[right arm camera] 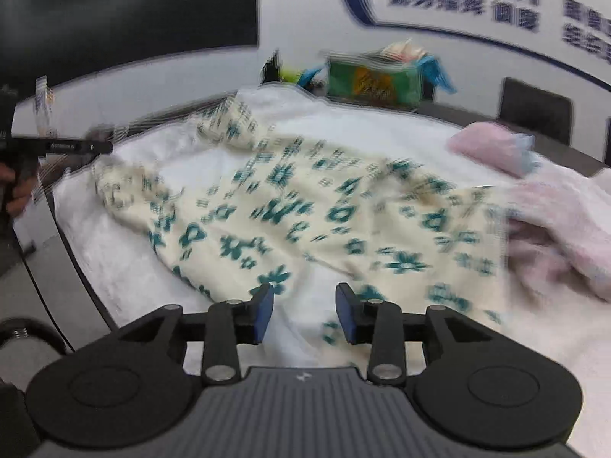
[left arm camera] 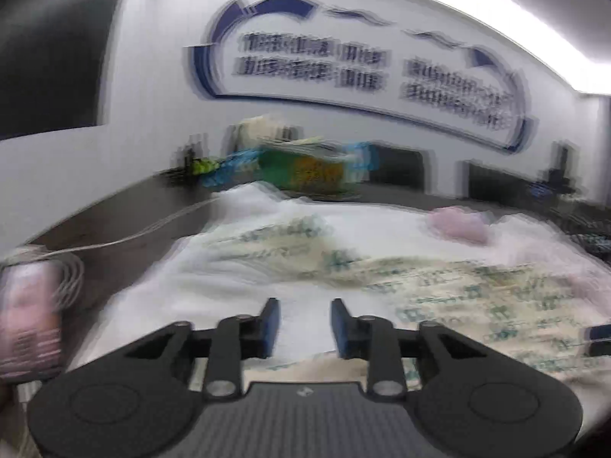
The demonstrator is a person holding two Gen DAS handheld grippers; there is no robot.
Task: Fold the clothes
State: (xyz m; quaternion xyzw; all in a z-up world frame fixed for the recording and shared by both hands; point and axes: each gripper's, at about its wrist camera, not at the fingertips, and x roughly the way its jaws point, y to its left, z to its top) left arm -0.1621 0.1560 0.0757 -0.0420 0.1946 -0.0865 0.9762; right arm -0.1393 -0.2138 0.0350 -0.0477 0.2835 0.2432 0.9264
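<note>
1. A cream garment (right arm camera: 305, 206) printed with teal flowers lies rumpled and spread on a white cloth (right arm camera: 114, 252) that covers the dark surface (left arm camera: 126, 206).
2. The right gripper (right arm camera: 304, 315) hovers over the garment's near edge, jaws parted, nothing between them.
3. The left gripper (left arm camera: 304, 326) stands over the cloth beside the garment, jaws likewise released and empty.
4. Pink clothes (right arm camera: 565, 221) lie heaped at the garment's right side.
5. A green box (right arm camera: 372, 80) sits at the far edge below a wall sign (left arm camera: 362, 72) with blurred lettering.
6. A white cable (left arm camera: 126, 238) trails across the surface.
</note>
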